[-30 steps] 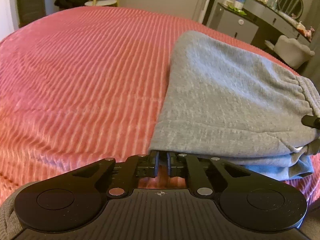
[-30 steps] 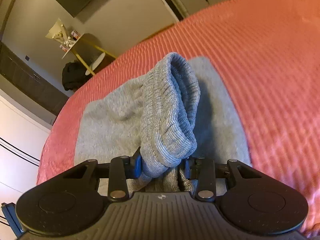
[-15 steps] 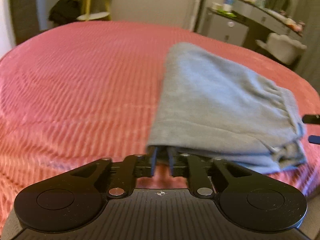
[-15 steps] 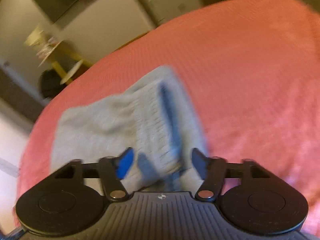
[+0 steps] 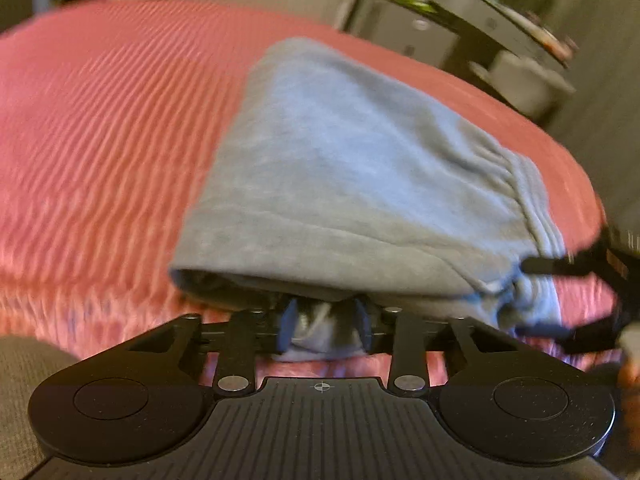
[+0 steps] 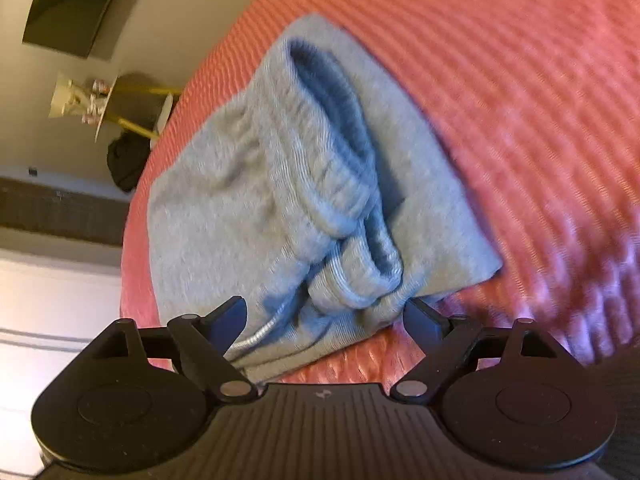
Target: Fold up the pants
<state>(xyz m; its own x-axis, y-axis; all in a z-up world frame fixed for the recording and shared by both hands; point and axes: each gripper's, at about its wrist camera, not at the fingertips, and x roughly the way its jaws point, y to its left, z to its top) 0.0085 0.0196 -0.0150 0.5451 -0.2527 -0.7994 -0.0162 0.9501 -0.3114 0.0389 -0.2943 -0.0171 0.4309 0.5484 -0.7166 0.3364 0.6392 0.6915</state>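
The grey sweatpants (image 5: 340,160) lie folded in a thick stack on the red ribbed bedspread (image 5: 100,140). My left gripper (image 5: 324,324) is at the stack's near edge. Its blue pads stand a little apart, with a loose fold of grey cloth lying between them. In the right wrist view the ribbed waistband and drawstring end of the pants (image 6: 328,184) rest on the pile. My right gripper (image 6: 326,320) is low over that end. Its jaws are opening wide, the cloth is between them and the pads are clear of it. The right gripper's fingers (image 5: 548,267) show at the pants' right end.
The bedspread (image 6: 520,100) stretches wide to the left of and behind the pants. Beyond the bed stand a dark dresser with small items (image 5: 500,20), a pale chair (image 5: 520,76), a yellow-legged side table (image 6: 120,112) and a black bag (image 6: 124,160). A grey sleeve (image 5: 20,380) shows at lower left.
The right gripper let go of the raised waistband, which dropped onto the pile, and its jaws spread wide. The left jaws parted slightly and the gripper pushed in toward the pants' edge.
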